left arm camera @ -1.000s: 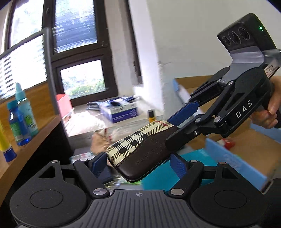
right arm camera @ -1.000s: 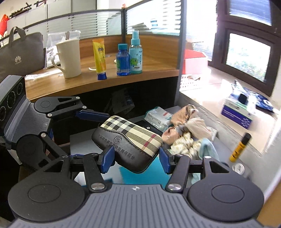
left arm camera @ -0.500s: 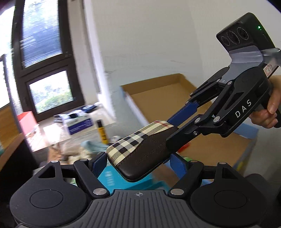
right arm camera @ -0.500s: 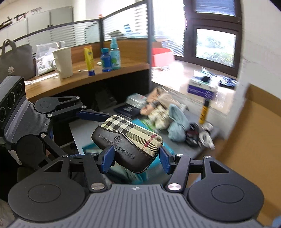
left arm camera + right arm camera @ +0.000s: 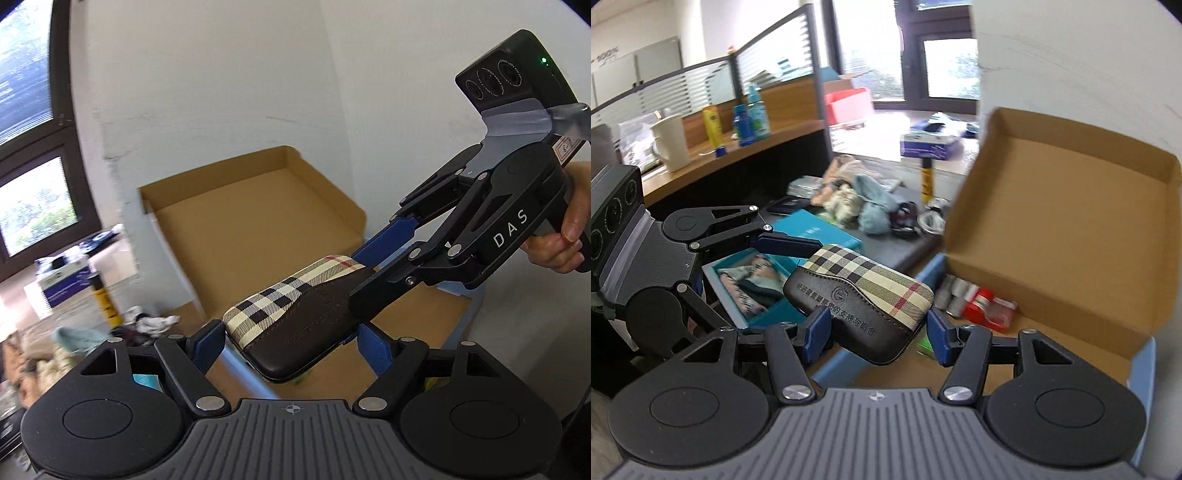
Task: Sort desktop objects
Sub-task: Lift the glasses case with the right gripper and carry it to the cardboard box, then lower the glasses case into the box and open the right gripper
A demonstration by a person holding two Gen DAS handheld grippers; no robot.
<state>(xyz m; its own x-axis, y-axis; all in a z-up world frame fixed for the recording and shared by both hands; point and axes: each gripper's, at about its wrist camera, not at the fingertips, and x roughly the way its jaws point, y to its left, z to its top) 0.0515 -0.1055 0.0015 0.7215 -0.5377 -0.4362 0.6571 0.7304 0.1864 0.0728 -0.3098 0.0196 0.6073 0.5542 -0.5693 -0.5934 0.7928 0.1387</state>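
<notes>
A plaid and brown leather case (image 5: 295, 314) is held in the air between both grippers; it also shows in the right wrist view (image 5: 860, 299). My left gripper (image 5: 291, 347) is shut on one end of it. My right gripper (image 5: 875, 332) is shut on the other end, and its body shows in the left wrist view (image 5: 480, 236). The case hangs over the near edge of an open cardboard box (image 5: 1060, 229), whose raised lid leans on the white wall (image 5: 251, 221).
In the box lie grey cylinders and a red packet (image 5: 982, 302). An open teal box (image 5: 753, 284) with cloth, a pile of cloths (image 5: 857, 199), cables and a yellow tube (image 5: 927, 177) lie on the grey desk. Bottles and a white mug (image 5: 670, 142) stand on the wooden shelf.
Both grippers have swung right together with the case, from over the cluttered desk to over the cardboard box. The grip on the case is unchanged.
</notes>
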